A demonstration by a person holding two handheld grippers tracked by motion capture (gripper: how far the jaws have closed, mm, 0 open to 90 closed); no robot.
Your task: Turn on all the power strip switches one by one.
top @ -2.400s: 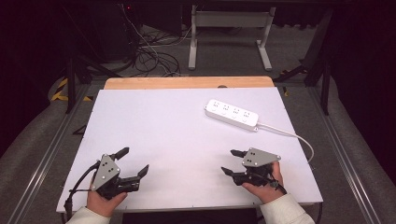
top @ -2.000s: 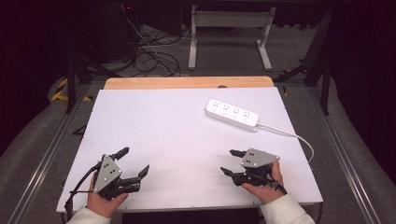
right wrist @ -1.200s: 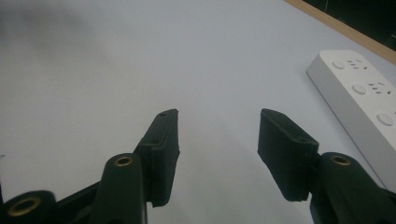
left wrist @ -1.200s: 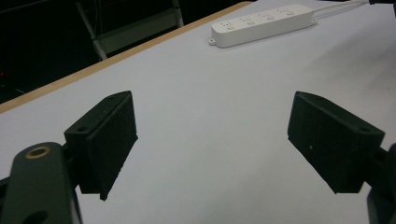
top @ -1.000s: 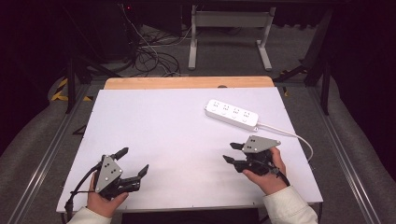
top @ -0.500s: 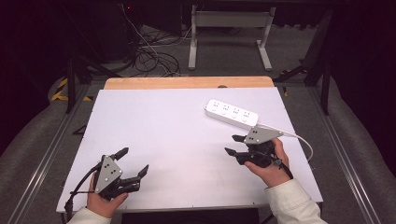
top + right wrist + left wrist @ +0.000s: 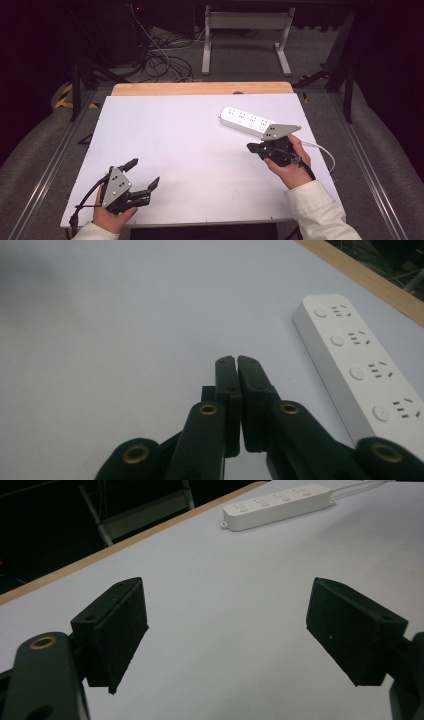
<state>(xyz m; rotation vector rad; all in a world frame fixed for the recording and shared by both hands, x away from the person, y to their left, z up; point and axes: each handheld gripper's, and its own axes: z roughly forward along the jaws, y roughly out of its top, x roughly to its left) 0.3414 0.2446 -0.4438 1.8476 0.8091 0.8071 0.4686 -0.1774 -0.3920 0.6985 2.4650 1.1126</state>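
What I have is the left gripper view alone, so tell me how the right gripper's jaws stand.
Observer: The right gripper is shut. Its jaws have just closed, pads together, with nothing between them.
Operator: Now place it against the power strip.
Observer: In the right gripper view the power strip lies to the right of the closed tips, apart from them.
Operator: Report where the hand sits on the table.
Observer: In the high view the right hand is over the right part of the table, just on the near side of the strip's cable end.
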